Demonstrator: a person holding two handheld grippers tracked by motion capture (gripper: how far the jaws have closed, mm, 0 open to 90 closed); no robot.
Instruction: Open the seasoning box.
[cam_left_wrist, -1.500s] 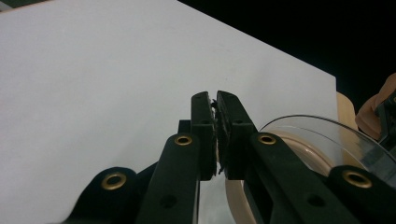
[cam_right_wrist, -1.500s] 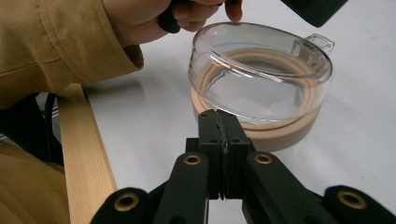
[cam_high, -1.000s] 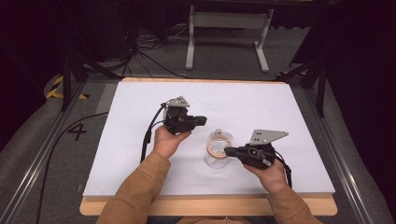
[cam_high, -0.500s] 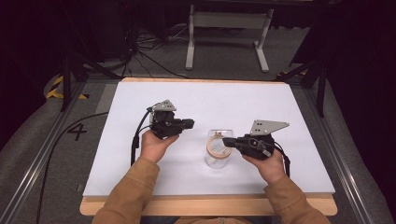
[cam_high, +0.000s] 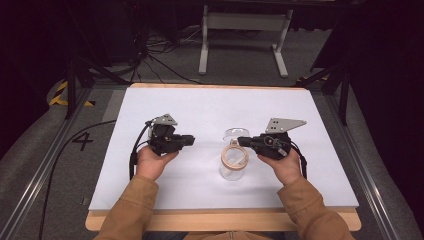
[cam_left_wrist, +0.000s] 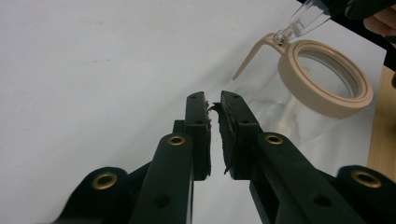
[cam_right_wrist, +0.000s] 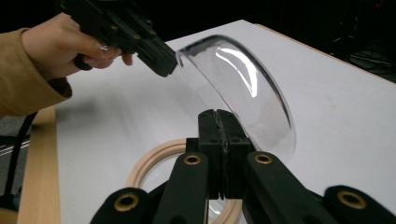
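Standing between both grippers, clear jar, lid raised.

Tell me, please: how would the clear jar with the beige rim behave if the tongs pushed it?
The jar looks empty and clear, so probably light; it may slide on the smooth white table. Standing upright with its lid swung open, it might tip if pushed high.

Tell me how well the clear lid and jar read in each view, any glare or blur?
High view: even light, the jar body nearly vanishes against the white table, the lid is faint. Left gripper view: jar sharp, own jaws slightly soft. Right gripper view: bright glare streaks on the lid, the left gripper a little blurred.
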